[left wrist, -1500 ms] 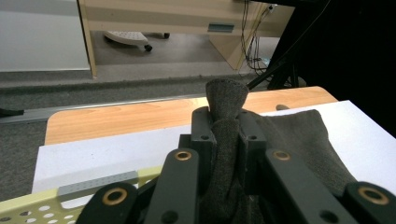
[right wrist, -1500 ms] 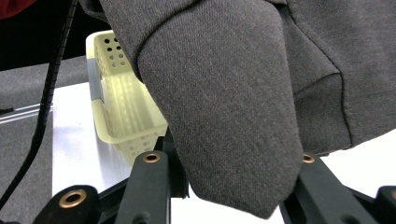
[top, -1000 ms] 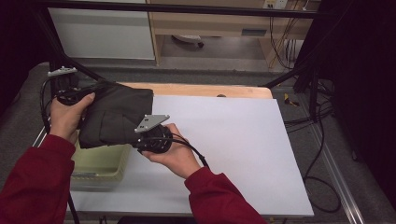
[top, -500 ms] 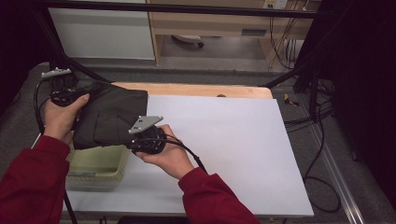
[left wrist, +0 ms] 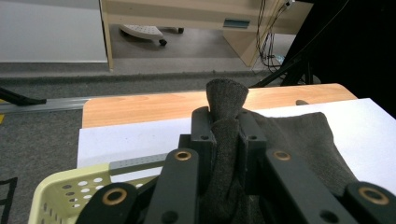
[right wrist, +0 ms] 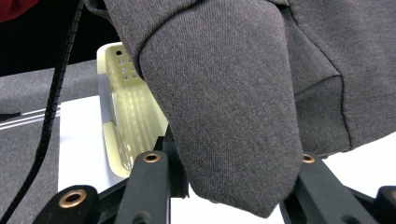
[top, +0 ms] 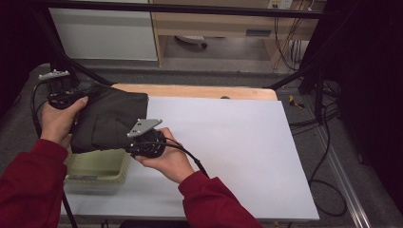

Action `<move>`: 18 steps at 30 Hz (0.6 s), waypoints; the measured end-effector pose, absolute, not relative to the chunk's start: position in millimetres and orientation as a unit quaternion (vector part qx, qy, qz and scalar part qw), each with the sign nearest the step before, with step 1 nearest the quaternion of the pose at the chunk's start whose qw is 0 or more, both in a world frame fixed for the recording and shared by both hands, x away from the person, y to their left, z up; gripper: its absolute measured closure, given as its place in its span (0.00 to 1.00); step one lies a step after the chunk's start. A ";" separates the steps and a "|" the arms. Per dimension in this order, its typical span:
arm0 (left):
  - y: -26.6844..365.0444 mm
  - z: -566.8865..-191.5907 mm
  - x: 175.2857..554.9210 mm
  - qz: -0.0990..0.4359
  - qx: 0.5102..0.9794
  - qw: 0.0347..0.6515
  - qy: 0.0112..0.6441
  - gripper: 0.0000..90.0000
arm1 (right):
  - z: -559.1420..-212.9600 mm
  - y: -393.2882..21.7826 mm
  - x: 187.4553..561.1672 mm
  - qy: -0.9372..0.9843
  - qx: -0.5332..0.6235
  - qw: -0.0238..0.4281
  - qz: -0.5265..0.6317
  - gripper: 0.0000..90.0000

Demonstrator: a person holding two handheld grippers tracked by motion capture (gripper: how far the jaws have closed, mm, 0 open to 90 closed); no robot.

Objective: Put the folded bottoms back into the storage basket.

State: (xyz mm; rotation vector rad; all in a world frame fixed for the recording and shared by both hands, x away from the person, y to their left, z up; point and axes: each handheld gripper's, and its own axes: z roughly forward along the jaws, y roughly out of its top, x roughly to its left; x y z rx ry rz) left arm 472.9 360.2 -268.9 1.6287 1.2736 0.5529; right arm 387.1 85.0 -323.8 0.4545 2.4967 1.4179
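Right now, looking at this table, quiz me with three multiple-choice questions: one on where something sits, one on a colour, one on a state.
1. Where is the basket?
A. at the table's left near corner
B. on the floor
C. at the table's far right

2. What colour is the folded garment?
A. white
B. dark grey
C. red

3. How does the left tool stand?
A. open above the garment
B. lying on the table
C. shut on the garment

Answers: A, it sits by the left edge; B, its fabric looks charcoal; C, cloth is pinched between its jaws.

No legible text, labels, brands, numbers or signs. The small plate on the wooden cabinet [top: 258, 33], upper centre of the high view, is too blurred to read.
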 end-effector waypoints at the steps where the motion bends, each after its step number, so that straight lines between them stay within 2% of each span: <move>1: 361.1 -269.0 472.7 0.226 0.668 0.479 0.522 0.90 | -324.0 86.1 387.2 0.853 0.156 0.116 0.485 0.72; 18: 373.2 -271.3 468.8 0.225 0.669 0.473 0.526 0.90 | -326.0 98.0 385.1 0.855 0.149 0.111 0.484 0.71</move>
